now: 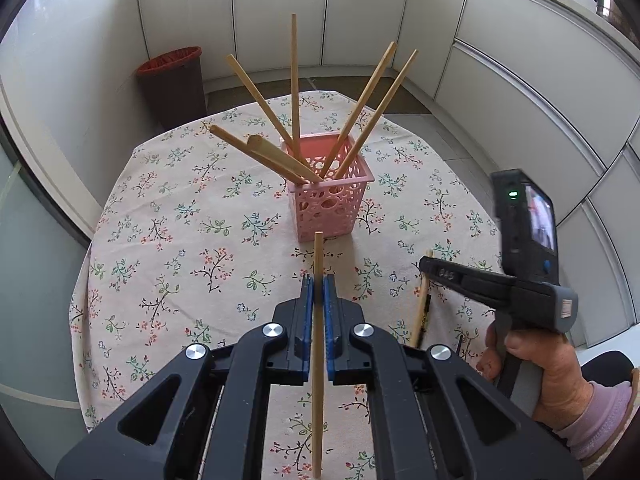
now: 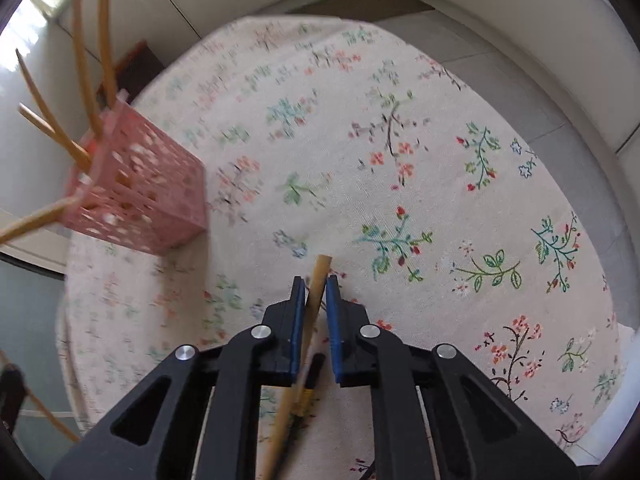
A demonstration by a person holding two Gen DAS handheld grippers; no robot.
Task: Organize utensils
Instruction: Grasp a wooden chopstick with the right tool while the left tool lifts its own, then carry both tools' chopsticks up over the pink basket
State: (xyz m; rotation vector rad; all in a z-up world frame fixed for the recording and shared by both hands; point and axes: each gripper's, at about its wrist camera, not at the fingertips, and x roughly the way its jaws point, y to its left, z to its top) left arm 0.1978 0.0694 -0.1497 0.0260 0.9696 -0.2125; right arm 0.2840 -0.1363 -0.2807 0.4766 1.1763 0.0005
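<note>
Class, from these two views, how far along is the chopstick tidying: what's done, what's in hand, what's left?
Done: six chopsticks already stand in the pink basket. In hand: the left gripper is shut on one chopstick, lifted before the basket; the right gripper has closed around another at the tablecloth. Left: both still need dropping in. No other loose chopsticks are visible.

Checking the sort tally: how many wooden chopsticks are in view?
8 chopsticks: six standing in the pink basket, one clamped in the left gripper, one in the right gripper low over the table. A dark utensil beneath it may be another.
</note>
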